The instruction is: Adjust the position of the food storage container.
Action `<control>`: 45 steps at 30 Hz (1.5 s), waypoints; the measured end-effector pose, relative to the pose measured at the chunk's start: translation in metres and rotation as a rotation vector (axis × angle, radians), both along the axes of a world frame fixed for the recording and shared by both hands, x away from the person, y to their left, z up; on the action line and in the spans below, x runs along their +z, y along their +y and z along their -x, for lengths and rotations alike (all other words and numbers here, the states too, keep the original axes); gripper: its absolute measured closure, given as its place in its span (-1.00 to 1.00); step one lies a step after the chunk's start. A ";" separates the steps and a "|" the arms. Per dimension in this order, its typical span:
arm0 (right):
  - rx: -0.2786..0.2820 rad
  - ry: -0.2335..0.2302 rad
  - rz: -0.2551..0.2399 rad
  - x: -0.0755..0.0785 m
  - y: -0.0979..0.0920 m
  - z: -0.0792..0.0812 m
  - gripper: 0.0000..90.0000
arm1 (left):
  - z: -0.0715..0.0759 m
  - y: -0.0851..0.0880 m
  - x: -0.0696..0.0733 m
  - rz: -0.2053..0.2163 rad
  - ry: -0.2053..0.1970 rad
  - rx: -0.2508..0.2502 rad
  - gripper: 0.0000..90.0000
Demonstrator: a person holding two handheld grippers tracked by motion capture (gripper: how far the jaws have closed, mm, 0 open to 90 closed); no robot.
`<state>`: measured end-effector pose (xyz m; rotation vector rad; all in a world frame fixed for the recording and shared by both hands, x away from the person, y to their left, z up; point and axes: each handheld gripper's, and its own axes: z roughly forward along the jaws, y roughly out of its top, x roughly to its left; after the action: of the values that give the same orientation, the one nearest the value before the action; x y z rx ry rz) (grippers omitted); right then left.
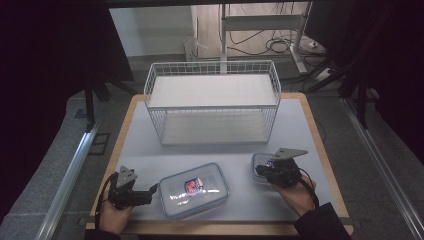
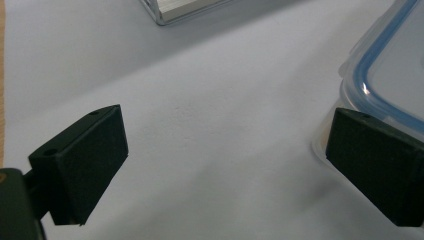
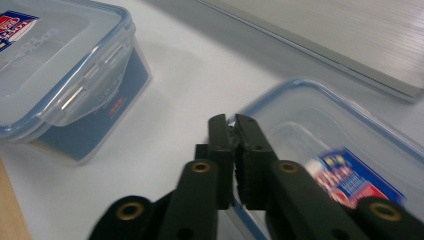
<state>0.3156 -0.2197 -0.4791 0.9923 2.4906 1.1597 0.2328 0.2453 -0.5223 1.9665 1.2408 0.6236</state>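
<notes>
Tongs (image 3: 231,131) clamp small container's (image 3: 350,150) rim.

Dim room, dark curtains (image 1: 45,60) both sides. Grey carpeted floor (image 1: 380,150). Wooden table (image 1: 320,145) with pale mat (image 1: 295,130). Metal rails (image 1: 65,180) flank it. Behind, a white metal stand (image 1: 260,25) and loose cables (image 1: 280,45) on the floor.

From above, my right tool (image 1: 274,167) covers most of the small container (image 1: 259,162); its label (image 3: 357,181) is blurred, and the large container (image 2: 385,75) runs off frame.
</notes>
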 end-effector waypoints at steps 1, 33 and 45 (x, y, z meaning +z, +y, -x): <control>0.007 -0.003 0.007 -0.001 0.004 -0.002 0.98 | 0.000 0.000 0.000 -0.001 0.000 0.001 -0.93; -0.029 -0.025 0.176 -0.006 0.019 -0.010 0.99 | 0.002 -0.001 -0.003 -0.016 0.068 -0.017 -0.90; -0.107 -0.004 0.152 -0.004 -0.017 -0.005 0.99 | 0.020 -0.004 0.001 -0.029 0.068 -0.043 -0.78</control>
<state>0.3208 -0.2367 -0.4826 1.0645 2.4468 0.9247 0.2126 0.2418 -0.5217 2.0484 1.2333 0.5604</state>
